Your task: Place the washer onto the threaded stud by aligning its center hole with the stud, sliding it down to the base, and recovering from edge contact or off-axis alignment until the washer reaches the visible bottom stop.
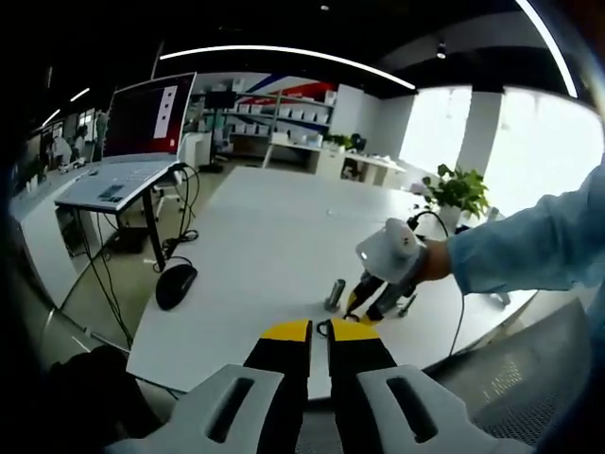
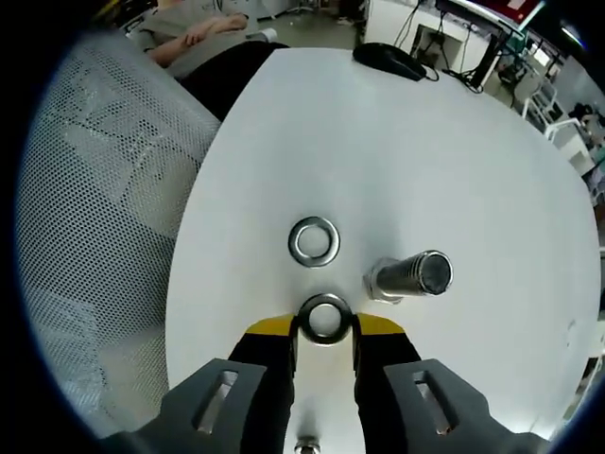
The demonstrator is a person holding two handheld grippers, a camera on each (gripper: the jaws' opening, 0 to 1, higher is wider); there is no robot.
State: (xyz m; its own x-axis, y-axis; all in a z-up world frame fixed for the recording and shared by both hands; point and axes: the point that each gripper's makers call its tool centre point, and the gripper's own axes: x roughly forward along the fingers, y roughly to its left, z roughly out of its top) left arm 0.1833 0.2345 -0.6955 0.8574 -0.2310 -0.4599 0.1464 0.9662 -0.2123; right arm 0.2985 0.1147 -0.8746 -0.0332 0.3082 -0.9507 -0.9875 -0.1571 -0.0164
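Right now the right gripper (image 2: 324,326) has its two yellow-tipped jaws set on either side of a washer (image 2: 324,318), the ring lying flat between the tips with its hole facing up — the jaws look closed against its rim, pinching it. Just ahead of those tips and a little to their right stands the threaded stud (image 2: 410,275), a short metal post on the white table (image 2: 454,142), seen almost end-on so that its hollow top faces the camera; it stands apart from the held washer. Straight ahead of the jaws, a bit farther out, a second washer (image 2: 314,240) lies flat on the table, apart from both the stud and the gripped ring. To the left of the gripper, beyond the table edge, is a mesh chair back (image 2: 104,208), and far ahead a black mouse (image 2: 389,60) sits near the table's far end. In the left gripper view, the left gripper (image 1: 319,330) hangs over the near edge of the table with its jaws nearly together and nothing between them — narrowly parted. Ahead of it and slightly right, the right gripper (image 1: 367,310) is held down at the table by a blue-sleeved arm (image 1: 529,251), with the stud (image 1: 335,294) just to its left. Far off to the left, a laptop (image 1: 132,142) rests on a stand.
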